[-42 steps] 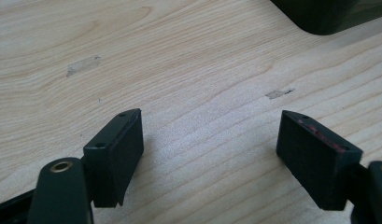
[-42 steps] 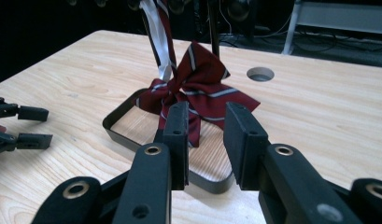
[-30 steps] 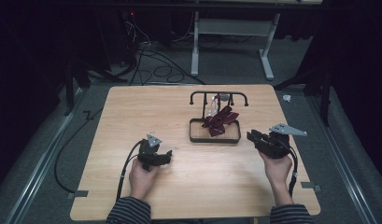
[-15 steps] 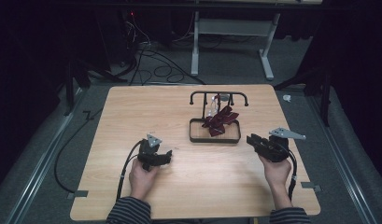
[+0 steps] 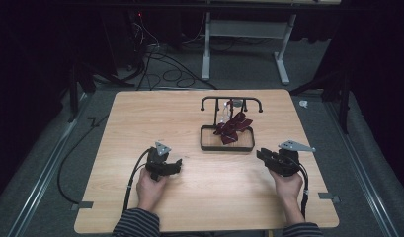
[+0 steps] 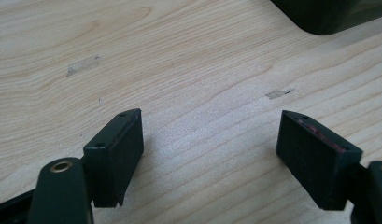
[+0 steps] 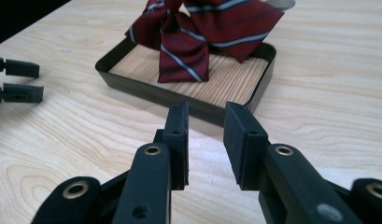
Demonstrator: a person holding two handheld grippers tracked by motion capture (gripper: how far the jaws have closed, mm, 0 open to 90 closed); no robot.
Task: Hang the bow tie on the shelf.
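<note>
Two grippers rested low over the wooden tabletop (image 5: 140,113), one in each of my hands. My left gripper (image 5: 176,166) had its jaws spread wide with nothing between them; in the left gripper view bare wood grain lay between the pads (image 6: 115,154). My right gripper (image 5: 262,154) had its jaws set to a narrow gap, also with nothing between them, and pointed toward the tray (image 7: 179,99). That black, shallow tray had a wood-patterned floor and stood on the far right part of the tabletop, between the two grippers and beyond them. One dark red necktie with pale stripes (image 7: 198,32) hung bunched from the black rack (image 5: 232,101) at the tray's far edge, its lower end over the tray floor. Neither gripper touched the necktie or the tray.
</note>
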